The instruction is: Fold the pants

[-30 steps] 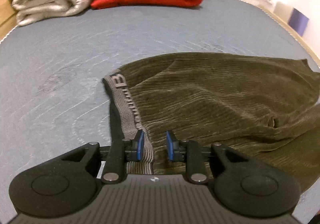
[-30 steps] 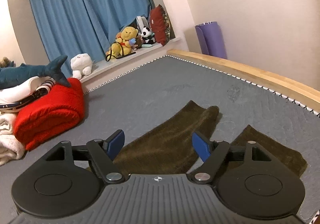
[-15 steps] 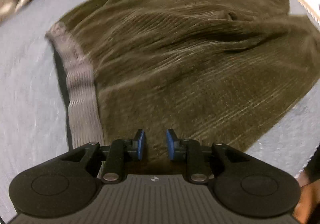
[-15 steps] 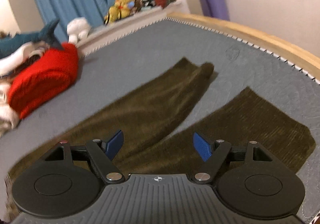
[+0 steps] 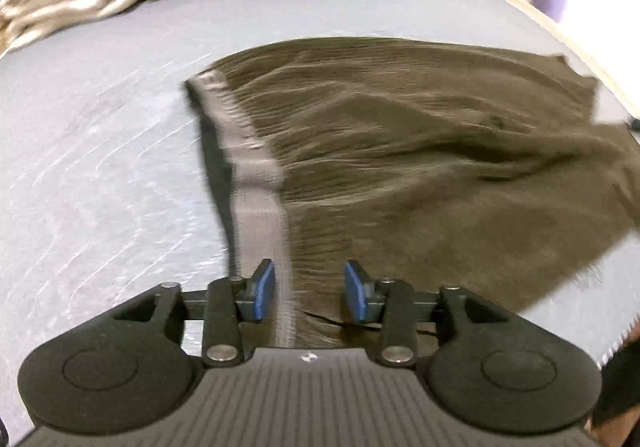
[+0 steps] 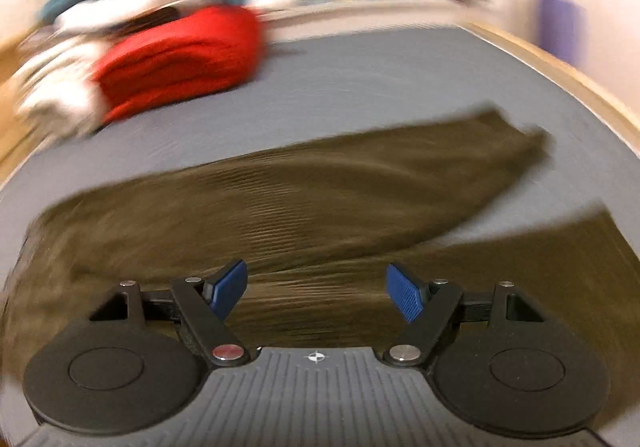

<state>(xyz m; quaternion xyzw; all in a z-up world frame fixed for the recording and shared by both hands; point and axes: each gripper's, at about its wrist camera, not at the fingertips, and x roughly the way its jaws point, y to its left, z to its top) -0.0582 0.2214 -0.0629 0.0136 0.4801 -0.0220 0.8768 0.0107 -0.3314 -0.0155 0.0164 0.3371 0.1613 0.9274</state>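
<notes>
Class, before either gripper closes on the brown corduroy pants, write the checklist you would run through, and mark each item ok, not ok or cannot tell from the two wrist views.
1. Left gripper open: ok, blue pads apart.
2. Grey elastic waistband of the olive-brown corduroy pants lies between the left pads: ok, though fabric contact cannot tell.
3. Right gripper open: ok, pads wide apart.
4. Right gripper over the pants: ok, fabric fills the gap between its pads; height cannot tell.
5. Two legs lie apart on the grey mattress: ok, a grey strip shows between them.
6. Folded red blanket clear of the pants: ok.
</notes>
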